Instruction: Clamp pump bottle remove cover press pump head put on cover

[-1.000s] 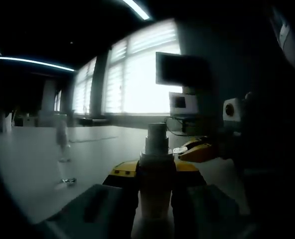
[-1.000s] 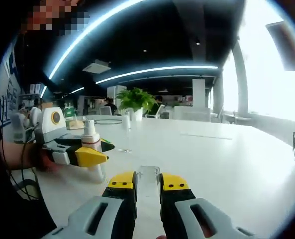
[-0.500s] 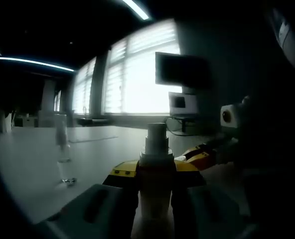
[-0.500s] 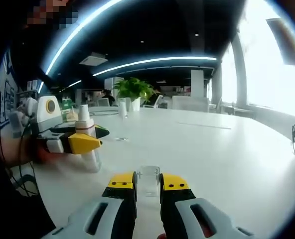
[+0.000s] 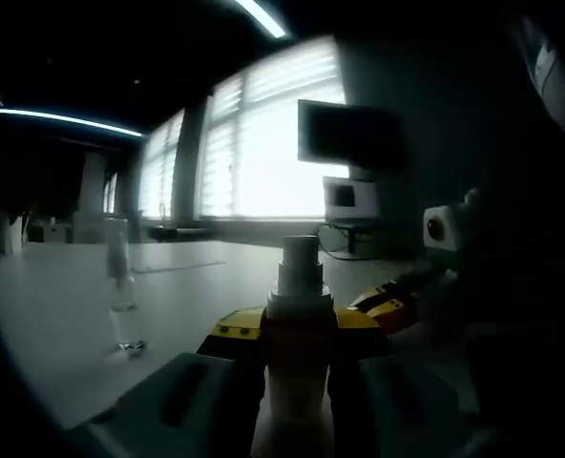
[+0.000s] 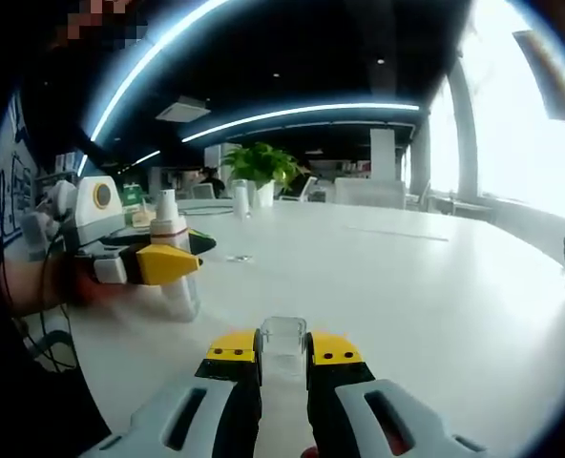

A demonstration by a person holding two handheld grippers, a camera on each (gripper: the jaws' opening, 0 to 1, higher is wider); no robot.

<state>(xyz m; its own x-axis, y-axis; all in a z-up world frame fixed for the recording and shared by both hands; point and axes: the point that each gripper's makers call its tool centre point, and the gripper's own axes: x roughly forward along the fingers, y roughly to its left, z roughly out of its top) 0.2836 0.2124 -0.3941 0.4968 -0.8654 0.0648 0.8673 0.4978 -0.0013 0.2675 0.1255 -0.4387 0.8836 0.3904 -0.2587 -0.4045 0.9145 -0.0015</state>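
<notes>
The left tongs (image 5: 300, 336), yellow-tipped with grey bodies, are closed around the neck of a pale, cream-coloured pump bottle (image 5: 298, 382) that stands between their jaws. Its bare pump head (image 5: 300, 256) rises above the tips; the bottle's lower part is cut off at the bottom of the left gripper view. This view is very dim, so the bottle's colour and label are hard to make out. To the right of these tongs the right tongs (image 5: 389, 303) come in, partly lost in shadow.

In the right gripper view the right tongs (image 6: 283, 348) are clamped on a small clear plastic cover (image 6: 283, 342), pinched between the yellow tips; its lower end is hidden between the jaws. Ahead and to the left, the left tongs (image 6: 168, 263) hold the bottle (image 6: 176, 282) upright on the white round-edged table (image 6: 435, 305); the jaws hide the bottle's middle. A hand (image 6: 73, 286) behind them is blurred. Farther beyond stand a green potted plant (image 6: 261, 172) and a clear glass (image 6: 240, 202), small and indistinct.
</notes>
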